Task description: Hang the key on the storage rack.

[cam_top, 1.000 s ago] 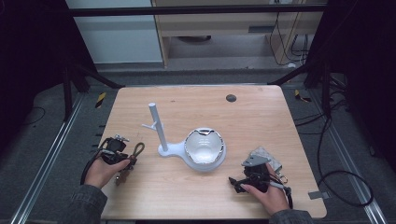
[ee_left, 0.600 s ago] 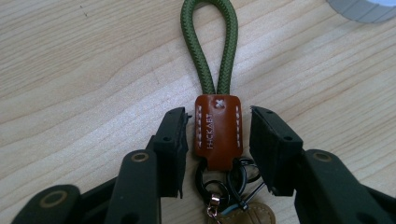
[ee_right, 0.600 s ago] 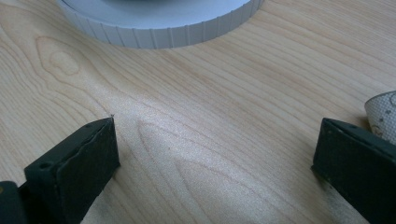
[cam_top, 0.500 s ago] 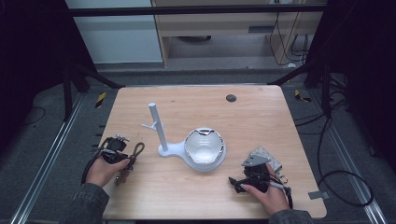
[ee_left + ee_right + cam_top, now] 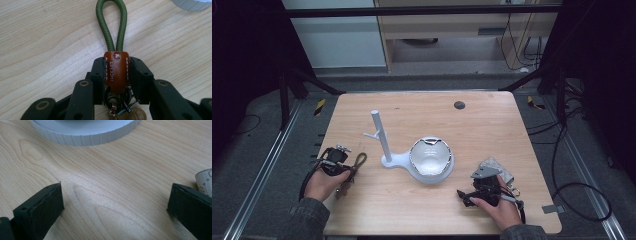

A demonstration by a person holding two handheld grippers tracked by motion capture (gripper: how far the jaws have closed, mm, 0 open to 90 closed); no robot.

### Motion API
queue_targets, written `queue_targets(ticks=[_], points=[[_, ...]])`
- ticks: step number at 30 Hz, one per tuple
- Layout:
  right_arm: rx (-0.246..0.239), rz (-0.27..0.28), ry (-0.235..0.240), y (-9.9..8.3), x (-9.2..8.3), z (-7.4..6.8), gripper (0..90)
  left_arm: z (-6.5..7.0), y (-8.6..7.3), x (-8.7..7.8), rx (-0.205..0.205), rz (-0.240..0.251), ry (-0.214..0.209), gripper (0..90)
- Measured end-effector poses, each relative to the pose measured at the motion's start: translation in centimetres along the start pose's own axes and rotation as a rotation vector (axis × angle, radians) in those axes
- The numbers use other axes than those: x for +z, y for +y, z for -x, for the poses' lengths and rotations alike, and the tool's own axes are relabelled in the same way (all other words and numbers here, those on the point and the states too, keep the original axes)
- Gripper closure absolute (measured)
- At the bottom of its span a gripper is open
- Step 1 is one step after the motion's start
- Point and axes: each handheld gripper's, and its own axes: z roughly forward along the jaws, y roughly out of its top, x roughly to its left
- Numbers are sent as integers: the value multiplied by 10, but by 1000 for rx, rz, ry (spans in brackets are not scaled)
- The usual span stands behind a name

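Two pairs of tongs rest low on the worktop [image 5: 492, 115]. At its middle stands the white stand [image 5: 419, 162], post and round dish together. Near the right front corner the right tongs [image 5: 115, 205] gape, released, over bare wood. Near the left front edge the left tongs [image 5: 116, 72] have just been closing and now clench the keychain [image 5: 116, 71] by its brown leather tab, so lifting it seems next.

Overhead view; two close tabletop [image 5: 492, 130] views
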Motion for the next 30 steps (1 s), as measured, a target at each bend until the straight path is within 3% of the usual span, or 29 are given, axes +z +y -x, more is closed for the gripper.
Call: queue_targets(ticks=[7, 22, 30], points=[[0, 0, 0, 0, 0, 0, 3, 2, -5, -11, 13, 47, 1, 659], [4, 1, -6, 1, 1, 1, 2, 22, -29, -53, 58, 254, -9, 659], [30, -1, -27, 6, 6, 7, 3, 31, -33, -63, 76, 319, -14, 659]])
